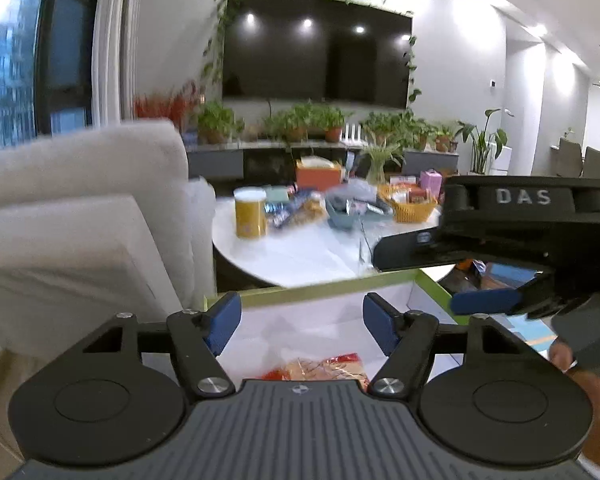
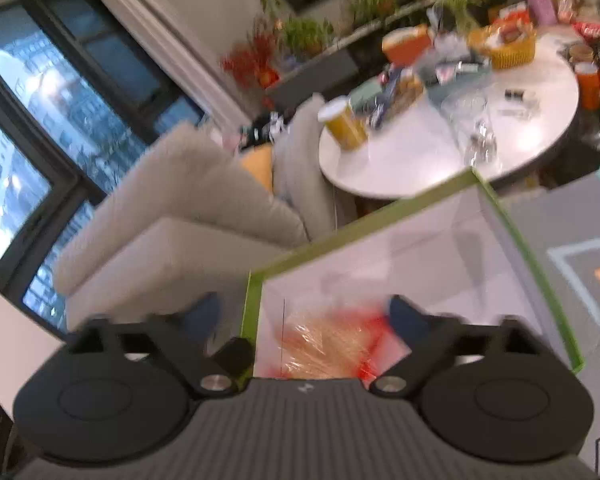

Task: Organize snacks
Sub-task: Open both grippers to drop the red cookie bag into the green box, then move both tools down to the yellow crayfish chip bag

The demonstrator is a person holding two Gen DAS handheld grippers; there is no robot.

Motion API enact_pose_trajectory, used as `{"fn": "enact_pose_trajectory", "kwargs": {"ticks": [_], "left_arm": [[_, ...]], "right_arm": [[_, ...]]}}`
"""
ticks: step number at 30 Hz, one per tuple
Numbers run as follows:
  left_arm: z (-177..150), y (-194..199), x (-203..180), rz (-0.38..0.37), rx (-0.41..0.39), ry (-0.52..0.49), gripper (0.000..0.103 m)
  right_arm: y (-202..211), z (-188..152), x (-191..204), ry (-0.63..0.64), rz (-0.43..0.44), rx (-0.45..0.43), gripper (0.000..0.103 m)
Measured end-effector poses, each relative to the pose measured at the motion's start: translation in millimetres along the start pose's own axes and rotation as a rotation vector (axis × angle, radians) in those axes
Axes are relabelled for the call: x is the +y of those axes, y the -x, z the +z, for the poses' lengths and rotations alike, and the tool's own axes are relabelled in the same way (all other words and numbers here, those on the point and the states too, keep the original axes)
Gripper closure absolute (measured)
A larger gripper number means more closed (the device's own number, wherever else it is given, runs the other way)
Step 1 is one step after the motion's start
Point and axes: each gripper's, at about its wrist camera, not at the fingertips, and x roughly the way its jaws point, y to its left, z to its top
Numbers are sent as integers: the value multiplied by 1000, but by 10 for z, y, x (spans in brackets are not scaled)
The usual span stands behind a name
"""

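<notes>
Left tongs (image 1: 300, 322) apart, empty, above green-rimmed box (image 1: 320, 288). Right tongs (image 2: 304, 320) apart, empty, likewise. Red snack packet (image 2: 332, 344) lies inside box, probably collection point. Remaining snacks crowd round table (image 1: 300, 252), well apart.

Ceiling spots are flooding your room brightly, glaring as white dots on the dark TV (image 1: 317, 46) and sheening the table (image 2: 532, 92). Blue dusk is glowing through the window (image 2: 32, 120). Your right view is smearing with motion blur; fisheye is bending both frames' edges.
</notes>
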Motion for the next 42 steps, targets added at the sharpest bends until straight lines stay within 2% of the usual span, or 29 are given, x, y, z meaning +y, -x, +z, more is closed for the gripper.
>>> {"fn": "enact_pose_trajectory", "kwargs": {"ticks": [5,11,17,27,31,35,42], "left_arm": [[43,198,58,-7,-10,7,31],[11,481,102,-1,-3,21,31],[-78,755,152,-5,11,58,31],[-556,1270,154,-46,49,136,31],[-788,1437,43,-34,57,90,31],[-1009,1545,-65,-37,66,41,31],[-1300,1677,-133,-138,91,48,31]], "right_arm": [[353,-27,41,32,-18,-65,26],[684,-173,63,33,-5,-64,26],[771,-274,100,35,22,-37,26],[959,-627,65,71,46,-2,26],[931,-803,18,63,34,38,26],[907,-984,-1,55,61,93,26],[925,-1284,13,74,76,136,27]]}}
